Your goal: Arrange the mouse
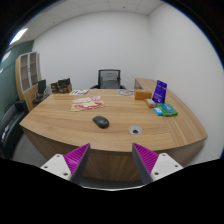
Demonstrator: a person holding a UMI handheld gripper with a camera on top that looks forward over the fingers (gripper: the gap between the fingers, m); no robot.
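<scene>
A dark grey computer mouse [101, 122] lies on the wooden conference table [60, 125], near its middle and well beyond my fingers. My gripper [111, 156] is open and empty, its two purple pads [77, 157] spread wide above the table's near edge. Nothing stands between the fingers.
A round cable grommet [135, 130] sits in the table right of the mouse. Papers [87, 102] lie at the far left. A purple sign [160, 93] and green books [163, 109] stand at the far right. A black chair [108, 78] and a shelf [30, 75] are behind.
</scene>
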